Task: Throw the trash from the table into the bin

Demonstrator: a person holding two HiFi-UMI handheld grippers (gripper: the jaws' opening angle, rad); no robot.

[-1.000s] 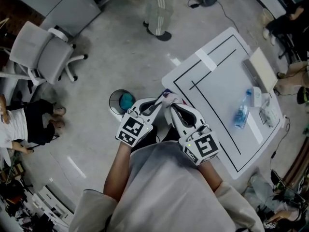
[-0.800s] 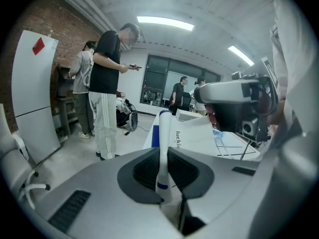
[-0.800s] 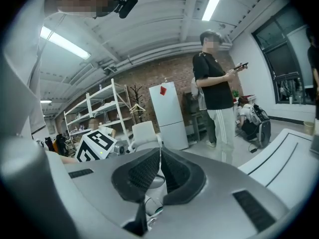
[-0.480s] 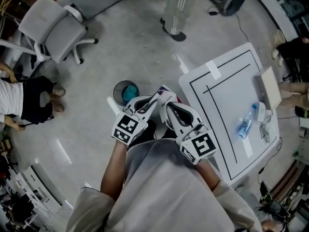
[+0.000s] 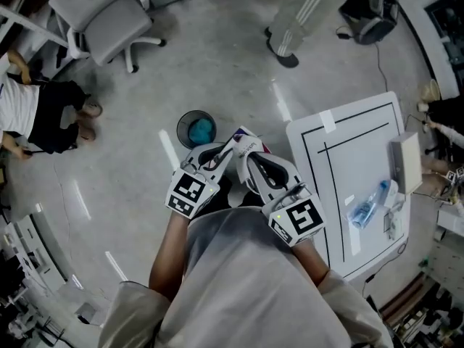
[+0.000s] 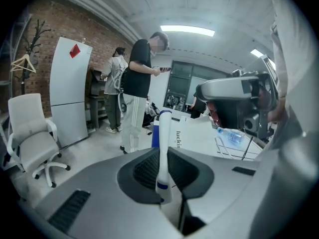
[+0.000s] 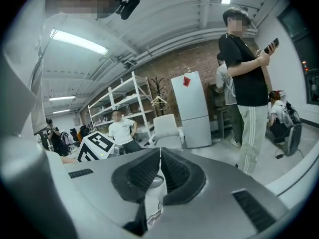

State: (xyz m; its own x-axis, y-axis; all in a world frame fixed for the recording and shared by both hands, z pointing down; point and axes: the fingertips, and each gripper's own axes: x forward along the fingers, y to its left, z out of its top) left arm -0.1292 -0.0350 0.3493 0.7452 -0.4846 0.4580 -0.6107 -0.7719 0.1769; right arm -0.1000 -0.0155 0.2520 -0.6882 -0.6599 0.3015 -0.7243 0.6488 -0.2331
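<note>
Trash [image 5: 249, 145], mostly hidden, clenched by left gripper [image 6: 165, 156] and right gripper [image 7: 160, 156]; its print cut off; bin [image 5: 181, 125] nearby.

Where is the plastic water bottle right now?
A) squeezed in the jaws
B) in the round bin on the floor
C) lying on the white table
C: the water bottle lies on the white table, away from the bin; the left gripper and right gripper pinch a paper bag.
</note>
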